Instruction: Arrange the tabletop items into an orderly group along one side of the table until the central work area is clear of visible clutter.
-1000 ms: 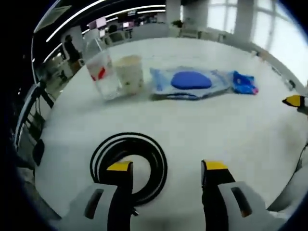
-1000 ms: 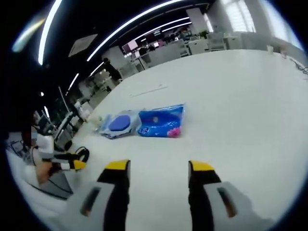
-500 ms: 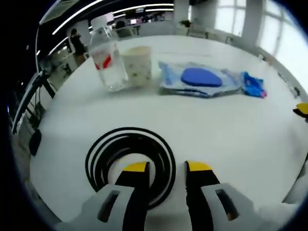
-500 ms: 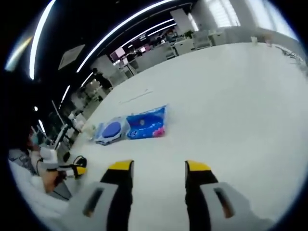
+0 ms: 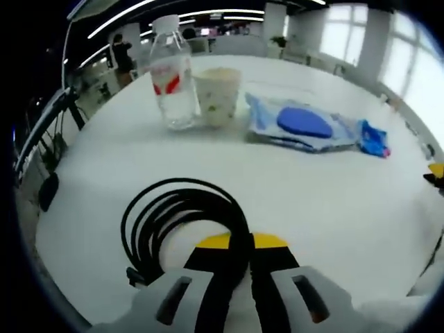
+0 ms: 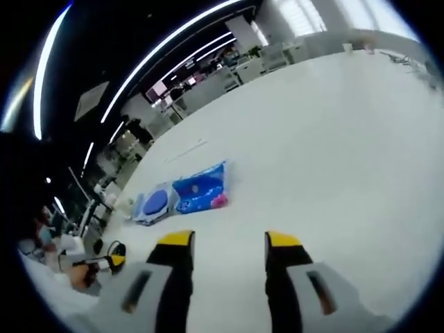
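A coiled black cable lies on the white table close in front. My left gripper is shut on the cable's right-hand strands. Beyond stand a clear water bottle and a paper cup side by side, with a clear bag holding a blue pad and a small blue packet to their right. In the right gripper view, my right gripper hangs open over bare table, with the blue packet and the pad bag far ahead on the left. The left gripper shows at lower left.
The table edge runs down the left side of the left gripper view, with chairs and floor beyond. A yellow jaw tip of the other gripper pokes in at the right rim. Wide bare tabletop stretches ahead and right of my right gripper.
My left gripper's jaws have closed from wide apart onto the cable's strands, and it moved closer to the coil. The right view has lifted away, so the packets look smaller.
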